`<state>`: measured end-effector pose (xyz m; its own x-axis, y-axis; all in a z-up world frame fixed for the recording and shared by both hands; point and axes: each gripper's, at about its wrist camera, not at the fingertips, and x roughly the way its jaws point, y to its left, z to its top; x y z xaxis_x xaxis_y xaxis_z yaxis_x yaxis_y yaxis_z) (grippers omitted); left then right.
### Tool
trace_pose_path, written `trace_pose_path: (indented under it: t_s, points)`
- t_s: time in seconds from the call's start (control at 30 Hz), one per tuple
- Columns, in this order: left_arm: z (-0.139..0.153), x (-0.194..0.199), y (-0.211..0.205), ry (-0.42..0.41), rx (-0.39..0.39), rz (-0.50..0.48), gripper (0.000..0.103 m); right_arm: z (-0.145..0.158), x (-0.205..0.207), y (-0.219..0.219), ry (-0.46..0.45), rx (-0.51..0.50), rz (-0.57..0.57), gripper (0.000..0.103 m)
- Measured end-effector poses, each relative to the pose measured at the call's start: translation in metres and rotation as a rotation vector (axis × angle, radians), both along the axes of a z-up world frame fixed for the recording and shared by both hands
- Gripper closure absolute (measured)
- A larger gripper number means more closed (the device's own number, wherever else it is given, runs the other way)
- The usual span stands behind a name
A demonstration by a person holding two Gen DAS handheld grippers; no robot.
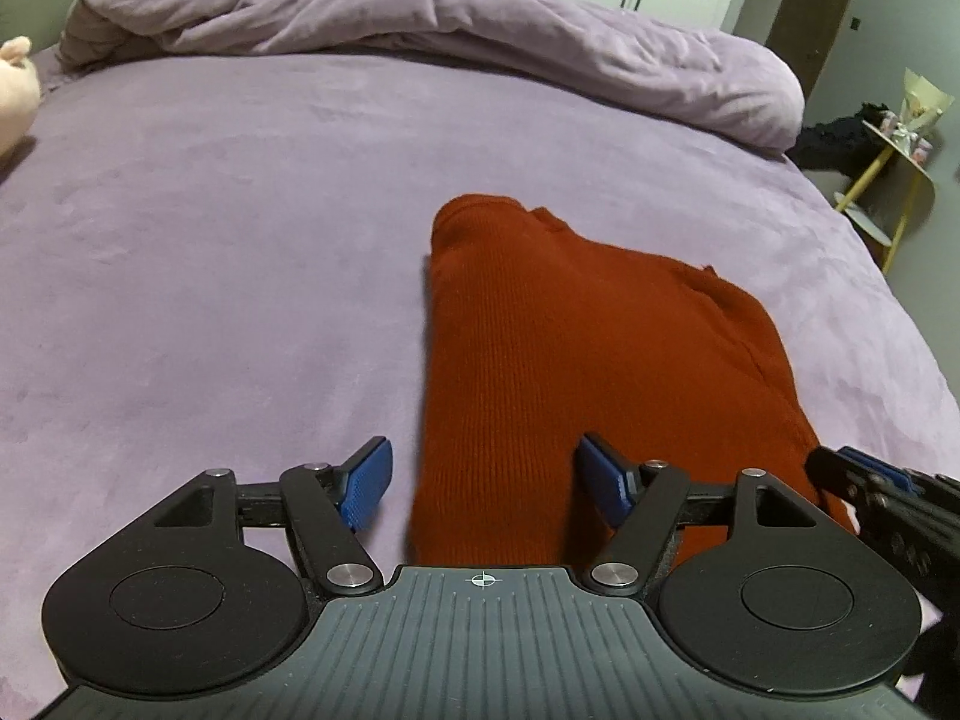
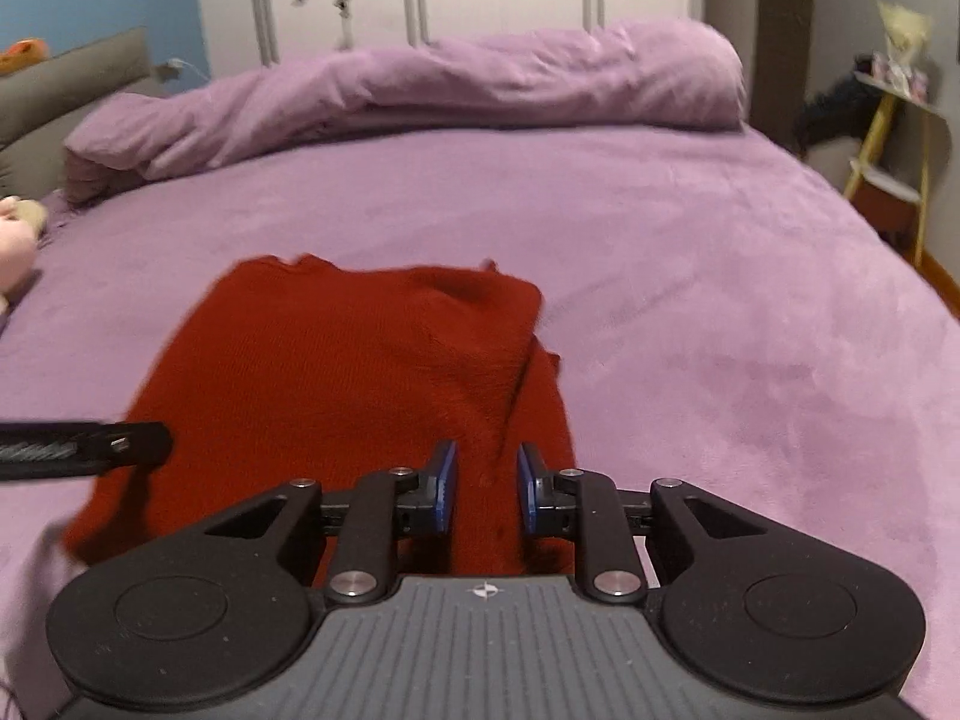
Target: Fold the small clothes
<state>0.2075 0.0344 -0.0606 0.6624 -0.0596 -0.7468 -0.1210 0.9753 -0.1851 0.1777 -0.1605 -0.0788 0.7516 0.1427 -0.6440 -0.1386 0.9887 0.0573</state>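
Red knit top [image 1: 576, 348] lies on the purple bed [image 1: 210, 252], folded into a long shape with one side flap laid over the middle. Its knit has fine ribs running along its length. The near end reaches right up to both tongs.

The left gripper [image 1: 483, 483] sits over the near left edge of the top. Its blue pads [image 1: 367, 489] are spread wide apart — one pad is over the bare sheet and the other is over the red cloth. Nothing is pinched between them.

The right gripper [image 2: 486, 495] is at the near right part of the top. Its blue pads are only a little apart, with a raised red fold standing in the gap. I cannot tell if they are squeezing the cloth or just beside it — this view is a bit blurry.

Farther back, a rolled purple blanket [image 1: 420, 12] lies across the bed. A pink soft toy [image 1: 15, 90] peeks in at the left edge. A small yellow stand [image 1: 894, 180] is beside the bed on the right.
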Motion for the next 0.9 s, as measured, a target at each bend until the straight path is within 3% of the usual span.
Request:
trace_pose_path:
  t_s: [0.1, 0.37, 0.63, 0.83, 0.9]
  points:
    - [-0.001, 0.002, -0.005, 0.007, 0.011, 0.003, 0.028, -0.005, -0.009, 0.005, -0.015, 0.016, 0.063, 0.083]
    - [-0.005, -0.002, -0.01, 0.026, 0.048, -0.029, 0.024, -0.023, -0.011, 0.021, -0.004, -0.174, 0.085, 0.082]
    - [-0.011, -0.005, -0.006, 0.065, 0.054, -0.043, 0.015, -0.032, -0.007, 0.019, 0.0, -0.191, 0.09, 0.078]
    - [-0.005, -0.046, -0.006, 0.076, 0.096, -0.075, 0.016, -0.014, -0.016, 0.008, 0.132, -0.106, 0.055, 0.07]
    - [-0.002, -0.067, -0.003, 0.073, 0.09, -0.047, 0.016, -0.009, -0.038, 0.008, 0.166, -0.113, 0.047, 0.055]
